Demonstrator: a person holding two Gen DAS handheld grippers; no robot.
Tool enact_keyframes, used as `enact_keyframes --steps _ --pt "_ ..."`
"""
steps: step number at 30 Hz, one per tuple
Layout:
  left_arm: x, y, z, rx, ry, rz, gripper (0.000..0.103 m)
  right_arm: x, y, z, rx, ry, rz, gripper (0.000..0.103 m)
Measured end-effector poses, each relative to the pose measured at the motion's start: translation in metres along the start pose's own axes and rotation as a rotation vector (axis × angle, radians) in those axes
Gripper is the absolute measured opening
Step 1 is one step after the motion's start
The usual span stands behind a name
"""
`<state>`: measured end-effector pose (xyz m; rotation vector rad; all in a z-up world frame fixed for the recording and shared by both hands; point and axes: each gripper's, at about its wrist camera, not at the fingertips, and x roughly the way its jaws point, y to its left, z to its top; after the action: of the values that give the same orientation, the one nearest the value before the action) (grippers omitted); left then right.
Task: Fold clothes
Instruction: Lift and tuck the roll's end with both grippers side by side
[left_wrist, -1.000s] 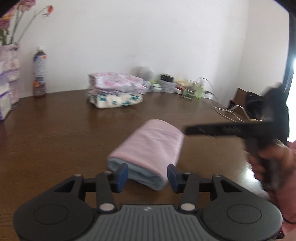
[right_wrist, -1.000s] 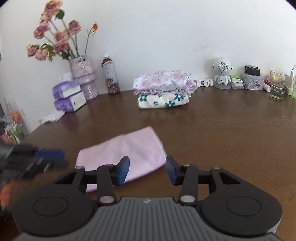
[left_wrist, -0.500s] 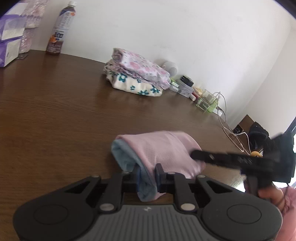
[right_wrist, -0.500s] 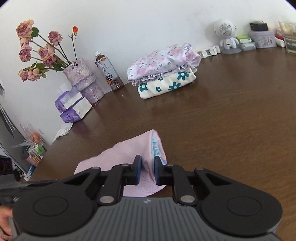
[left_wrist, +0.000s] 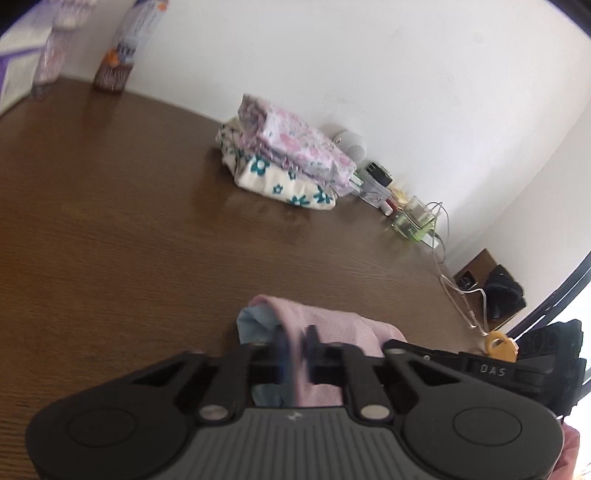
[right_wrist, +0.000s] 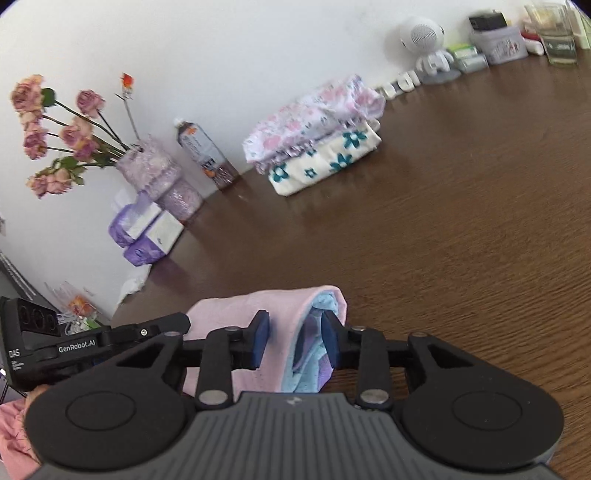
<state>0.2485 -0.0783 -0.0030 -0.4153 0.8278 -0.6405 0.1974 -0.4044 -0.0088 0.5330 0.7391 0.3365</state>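
table (right_wrist: 461, 229): dark wood – pink garment at its near edge, well apart from the folded stack (right_wrist: 314, 136) by the wall
pink garment (right_wrist: 236, 325): folded bundle, blue lining showing
left gripper (left_wrist: 295, 350): just closing, clamped on one end
right gripper (right_wrist: 293, 339): jaws just eased wider, pads on the other end
risk: looser right hold may slip on lifting – fold sags open

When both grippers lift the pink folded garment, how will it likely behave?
The pink garment probably sags between the two grips, being soft cloth that bunches where it is pinched. Its layers, blue lining showing at the end, may slip apart. It looks light.
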Motion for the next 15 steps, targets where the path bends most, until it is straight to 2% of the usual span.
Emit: enact_keyframes --steps 1,2,6,8,10,12,13,14,15 --pt "0.002 0.003 -0.001 -0.010 0.005 -0.003 0.005 0.001 -0.001 -0.001 0.002 -0.003 0.000 0.013" --pt "0.001 0.004 0.000 -0.013 -0.001 -0.002 0.005 0.000 -0.003 -0.002 0.005 -0.006 0.005 0.011" --pt "-0.003 0.006 0.003 -0.021 -0.027 -0.002 0.007 -0.001 -0.008 -0.003 0.027 -0.019 0.033 0.011" --pt "-0.004 0.004 0.007 -0.016 -0.033 -0.017 0.019 -0.003 -0.009 0.001 0.045 -0.034 0.046 0.018" --pt "0.001 0.001 0.012 -0.020 -0.037 -0.007 0.021 -0.004 -0.010 0.005 0.060 -0.047 0.051 0.027" --pt "0.008 -0.002 0.014 -0.020 -0.028 0.009 0.019 0.000 -0.009 0.009 0.069 -0.046 0.040 0.027" --pt "0.012 -0.002 0.013 -0.019 -0.020 0.017 0.007 0.003 -0.009 0.012 0.073 -0.045 0.034 0.025" --pt "0.015 -0.001 0.012 -0.018 -0.013 0.024 0.004 0.005 -0.009 0.012 0.074 -0.043 0.028 0.012" --pt "0.015 0.000 0.012 -0.024 -0.013 0.026 0.004 0.006 -0.010 0.011 0.072 -0.040 0.020 0.009"
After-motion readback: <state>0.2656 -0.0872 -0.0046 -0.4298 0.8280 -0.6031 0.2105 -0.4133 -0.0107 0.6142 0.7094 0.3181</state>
